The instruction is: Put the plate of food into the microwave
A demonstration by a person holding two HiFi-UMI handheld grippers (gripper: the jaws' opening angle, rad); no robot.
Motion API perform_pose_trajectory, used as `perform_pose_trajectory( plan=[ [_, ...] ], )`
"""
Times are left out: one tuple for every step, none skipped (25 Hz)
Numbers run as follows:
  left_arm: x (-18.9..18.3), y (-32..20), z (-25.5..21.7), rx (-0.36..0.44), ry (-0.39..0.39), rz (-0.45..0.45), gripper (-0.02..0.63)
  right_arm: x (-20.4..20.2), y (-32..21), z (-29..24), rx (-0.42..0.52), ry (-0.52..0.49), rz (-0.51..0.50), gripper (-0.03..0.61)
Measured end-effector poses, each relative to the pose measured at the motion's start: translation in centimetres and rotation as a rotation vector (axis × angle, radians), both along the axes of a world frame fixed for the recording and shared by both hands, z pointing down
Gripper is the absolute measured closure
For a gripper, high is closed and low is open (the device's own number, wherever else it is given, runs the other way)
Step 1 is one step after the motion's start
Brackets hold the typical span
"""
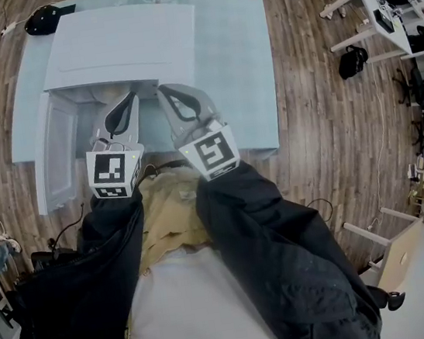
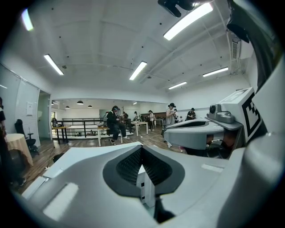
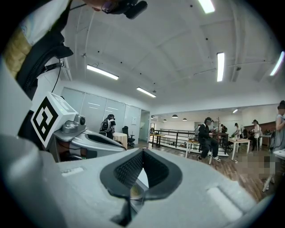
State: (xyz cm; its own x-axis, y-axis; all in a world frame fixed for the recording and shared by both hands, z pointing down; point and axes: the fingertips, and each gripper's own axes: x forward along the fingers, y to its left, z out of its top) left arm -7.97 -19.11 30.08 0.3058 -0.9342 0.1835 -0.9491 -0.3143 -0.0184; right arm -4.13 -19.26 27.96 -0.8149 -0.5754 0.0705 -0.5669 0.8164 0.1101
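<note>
The boxy white microwave (image 1: 120, 44) lay with its long side across the smooth pale glass tabletop (image 1: 237, 67), its mouth facing the person and its door (image 1: 54, 152) swung out to the left, the left claw (image 1: 130, 96) and right claw (image 1: 160, 90) both clenched at that mouth, the plate hidden.

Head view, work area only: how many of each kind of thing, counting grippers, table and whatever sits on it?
grippers: 2 (left gripper, right gripper)
microwave: 1
table: 1
black item at the table's far corner: 1
total: 5
</note>
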Motion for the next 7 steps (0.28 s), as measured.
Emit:
perform_pose_trajectory(
  plan=[
    [-0.18,0.1,0.0,-0.001,0.001,-0.001,0.618,-0.1,0.07,0.05,-0.001,0.0,-0.001,0.584],
    [-0.27,0.15,0.01,-0.002,0.001,-0.001,0.617,-0.16,0.09,0.19,-0.002,0.001,-0.003,0.584],
    [-0.25,0.15,0.1,-0.004,0.002,0.001,0.618,-0.15,0.07,0.37,-0.004,0.002,-0.004,0.584],
    [-0.18,0.12,0.23,-0.007,0.002,0.004,0.618,-0.13,0.03,0.45,-0.006,0.003,-0.005,0.584],
    [-0.11,0.09,0.34,-0.009,0.002,0.007,0.618,-0.12,0.01,0.42,-0.006,0.003,-0.006,0.584],
    [-0.07,0.08,0.44,-0.011,0.002,0.009,0.618,-0.14,0.02,0.34,-0.007,0.002,-0.006,0.584],
    [-0.04,0.08,0.54,-0.014,0.003,0.01,0.617,-0.16,0.04,0.25,-0.008,0.002,-0.006,0.584]
  ],
)
